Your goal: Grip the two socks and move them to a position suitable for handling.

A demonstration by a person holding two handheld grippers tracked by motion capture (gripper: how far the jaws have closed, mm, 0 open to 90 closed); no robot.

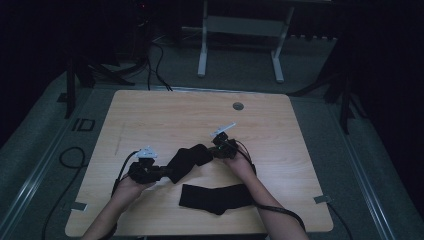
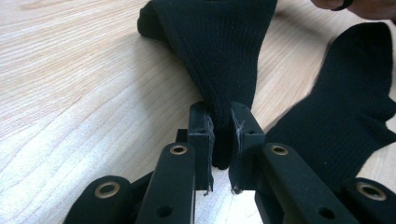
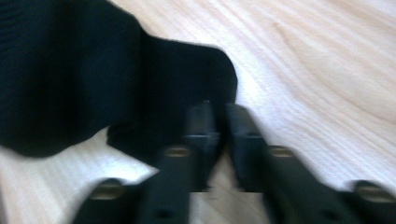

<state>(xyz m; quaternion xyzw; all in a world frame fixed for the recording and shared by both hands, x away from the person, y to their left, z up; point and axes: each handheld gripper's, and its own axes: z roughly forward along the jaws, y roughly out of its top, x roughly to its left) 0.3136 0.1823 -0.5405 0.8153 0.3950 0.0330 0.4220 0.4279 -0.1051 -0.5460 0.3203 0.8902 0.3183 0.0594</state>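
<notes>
Both grippers (image 2: 219, 135) (image 3: 219, 123) seemingly pinch one black sock (image 1: 187, 160).

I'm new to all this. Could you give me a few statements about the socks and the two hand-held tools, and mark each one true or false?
1. The left gripper has its fingers closed on a black sock. True.
2. Three socks lie on the table. False: there are two.
3. The second sock lies flat near the person's edge. True.
4. The table is white plastic. False: it is light wood.
5. The right gripper hangs far from the socks. False: it is at the held sock's other end.

Dim lab, wooden table (image 1: 150, 110), floor cables (image 1: 155, 55), metal stand (image 1: 240, 30)
</notes>
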